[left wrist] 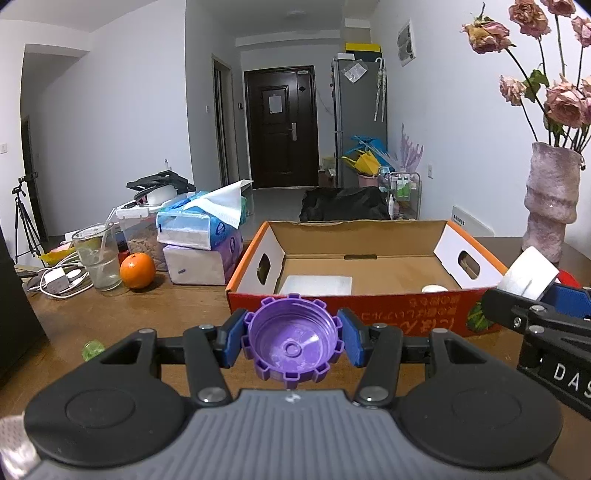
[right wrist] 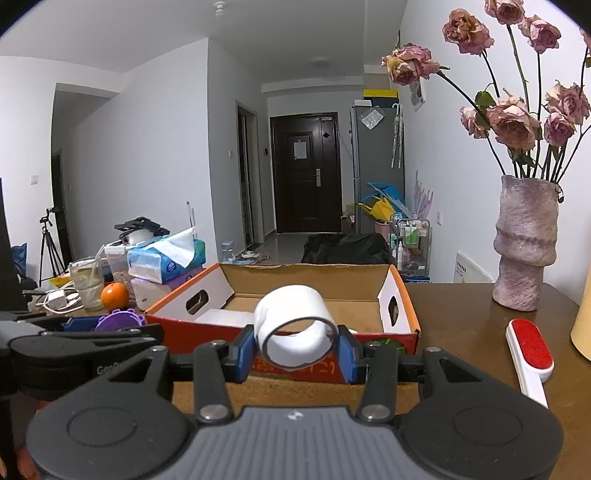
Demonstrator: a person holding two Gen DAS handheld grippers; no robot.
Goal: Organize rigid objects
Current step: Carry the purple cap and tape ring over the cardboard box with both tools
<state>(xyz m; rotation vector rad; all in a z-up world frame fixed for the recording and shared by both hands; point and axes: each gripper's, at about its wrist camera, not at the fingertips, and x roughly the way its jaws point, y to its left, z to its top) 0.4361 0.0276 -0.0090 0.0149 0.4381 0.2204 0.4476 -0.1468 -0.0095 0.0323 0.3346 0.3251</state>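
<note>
two things already lie in the box [left wrist: 369,266], while the left tool [left wrist: 291,338] clamps a purple cap [left wrist: 291,339] and the right tool [right wrist: 295,349] clamps a tape roll [right wrist: 295,325], both not yet dropped in.

White walls [left wrist: 122,110] and a white ceiling [right wrist: 280,33] enclose the room, lit evenly – a round ceiling lamp [left wrist: 296,14] sits above the hallway. At the far end stands a dark brown door [left wrist: 281,125] with a sheet of paper stuck to it. Right of it is a tall grey fridge [left wrist: 360,122] with a yellow box on top, and a small wire trolley [left wrist: 404,192] of bottles beside it. The hallway floor [left wrist: 277,203] is pale and glossy. A tripod [left wrist: 22,221] stands by the left wall. The brown wooden table [right wrist: 461,314] fills the foreground – a pink vase [right wrist: 526,243] of dried roses stands on its right side.
</note>
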